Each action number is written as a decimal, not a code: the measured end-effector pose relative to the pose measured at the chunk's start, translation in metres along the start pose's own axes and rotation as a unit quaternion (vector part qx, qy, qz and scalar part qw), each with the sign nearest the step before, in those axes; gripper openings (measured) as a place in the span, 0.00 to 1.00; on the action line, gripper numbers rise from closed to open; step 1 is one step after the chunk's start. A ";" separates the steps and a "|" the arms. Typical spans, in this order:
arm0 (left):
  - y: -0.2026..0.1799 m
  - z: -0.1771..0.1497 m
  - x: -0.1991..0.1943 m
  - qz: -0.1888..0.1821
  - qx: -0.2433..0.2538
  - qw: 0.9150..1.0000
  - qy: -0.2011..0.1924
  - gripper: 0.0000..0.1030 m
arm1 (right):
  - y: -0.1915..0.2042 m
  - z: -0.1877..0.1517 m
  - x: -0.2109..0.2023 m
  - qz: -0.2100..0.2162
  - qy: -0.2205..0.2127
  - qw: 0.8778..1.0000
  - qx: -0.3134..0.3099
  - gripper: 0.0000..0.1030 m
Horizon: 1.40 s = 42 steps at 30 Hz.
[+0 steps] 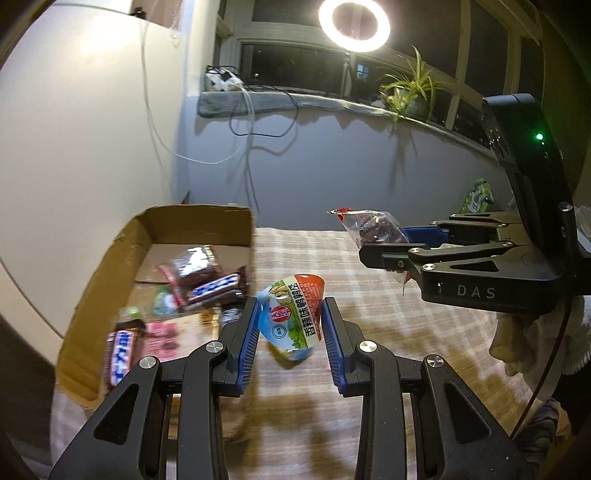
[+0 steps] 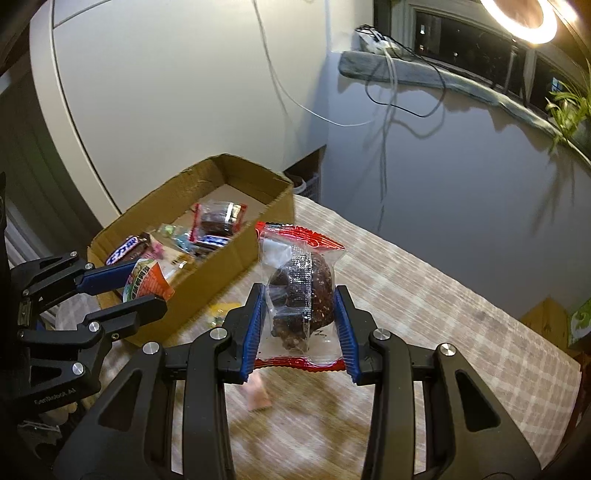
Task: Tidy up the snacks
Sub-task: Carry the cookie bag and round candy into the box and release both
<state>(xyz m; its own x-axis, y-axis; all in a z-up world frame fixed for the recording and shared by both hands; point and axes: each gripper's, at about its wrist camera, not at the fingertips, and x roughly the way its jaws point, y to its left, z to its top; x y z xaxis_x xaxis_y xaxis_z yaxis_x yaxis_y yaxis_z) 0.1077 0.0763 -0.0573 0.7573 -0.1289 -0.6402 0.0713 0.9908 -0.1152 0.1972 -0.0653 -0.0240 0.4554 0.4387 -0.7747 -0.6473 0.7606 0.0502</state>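
matt cardboard box (image 2: 236,254), glossy plastic wrapper (image 2: 301,291), woven tablecloth (image 2: 443,314)

A ring light (image 1: 354,25) glares at the top of both frames, washing the wall (image 1: 74,110) and blowing out highlights. Cables and a plant (image 1: 410,88) cast long shadows. Fisheye bending darkens the corners; the lower worktop (image 2: 424,295) is motion-blurred.
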 end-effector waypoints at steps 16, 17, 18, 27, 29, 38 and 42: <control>0.069 -0.008 -0.012 0.032 -0.038 0.999 -0.010 0.31 | 0.065 0.033 0.045 0.026 0.012 0.999 -0.035 0.38; 0.071 -0.008 -0.012 0.033 -0.040 0.999 -0.010 0.31 | 0.068 0.035 0.048 0.028 0.013 0.999 -0.037 0.38; 0.073 -0.009 -0.012 0.035 -0.041 0.998 -0.010 0.31 | 0.071 0.036 0.051 0.030 0.015 0.999 -0.039 0.38; 0.095 -0.011 -0.011 0.045 -0.055 0.997 -0.007 0.31 | 0.087 0.046 0.076 0.041 0.029 0.998 -0.046 0.38; 0.099 -0.011 -0.010 0.045 -0.057 0.997 -0.006 0.31 | 0.088 0.047 0.080 0.044 0.032 0.997 -0.046 0.38; 0.103 -0.011 -0.008 0.053 -0.063 0.997 -0.005 0.33 | 0.092 0.050 0.089 0.042 0.036 0.997 -0.054 0.43; 0.104 -0.011 -0.008 0.057 -0.064 0.996 -0.006 0.35 | 0.091 0.051 0.089 0.041 0.032 0.997 -0.051 0.61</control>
<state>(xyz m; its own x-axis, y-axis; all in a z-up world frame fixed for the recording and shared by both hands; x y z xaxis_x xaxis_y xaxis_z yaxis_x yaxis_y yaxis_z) 0.1021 0.1803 -0.0722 0.7631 -0.0151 -0.6461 -0.0978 0.9855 -0.1384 0.2102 0.0672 -0.0559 0.3609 0.4631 -0.8095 -0.7408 0.6697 0.0529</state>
